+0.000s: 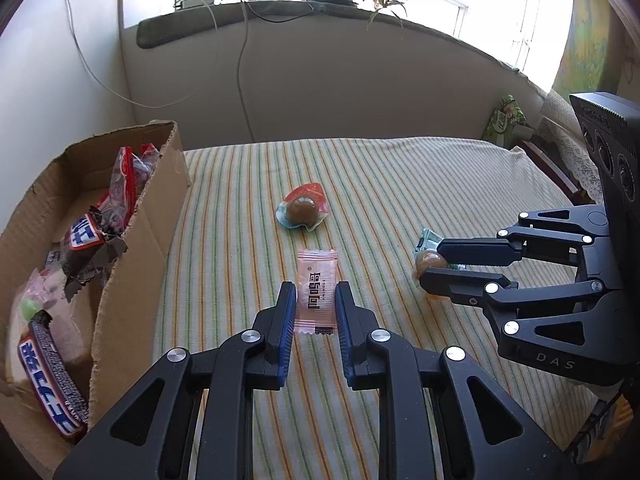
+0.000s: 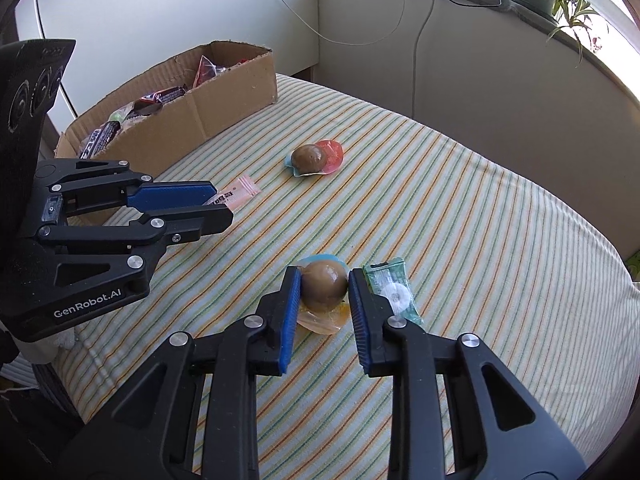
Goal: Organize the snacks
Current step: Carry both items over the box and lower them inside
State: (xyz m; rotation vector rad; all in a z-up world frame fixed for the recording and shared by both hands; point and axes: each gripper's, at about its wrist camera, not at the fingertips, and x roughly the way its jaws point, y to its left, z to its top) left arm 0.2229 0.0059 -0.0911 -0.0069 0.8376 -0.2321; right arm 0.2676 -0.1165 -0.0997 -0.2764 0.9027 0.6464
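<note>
I have the left claw (image 1: 316, 300) set around the pink sachet (image 1: 316, 298), fingers touching its edges, just beside the cardboard box (image 1: 136, 240) of snacks. My right claw (image 2: 324, 290) is closed against a brown wrapped egg (image 2: 324, 286), farther from the box, on the striped table (image 2: 480, 220). A green mint packet (image 2: 390, 290) lies beside it; another wrapped egg (image 2: 310, 158) sits nearer the box.

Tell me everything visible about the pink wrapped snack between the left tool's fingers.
The pink snack packet is a small flat rectangular sachet of thin, slightly glossy plastic with crimped ends and dark printed characters along its length. It lies flat on the striped cloth, lengthwise between the fingers of the left tool, which flank it closely; whether the blue pads press its edges cannot be told. It looks sealed and uncrushed, outside the cardboard box.
</note>
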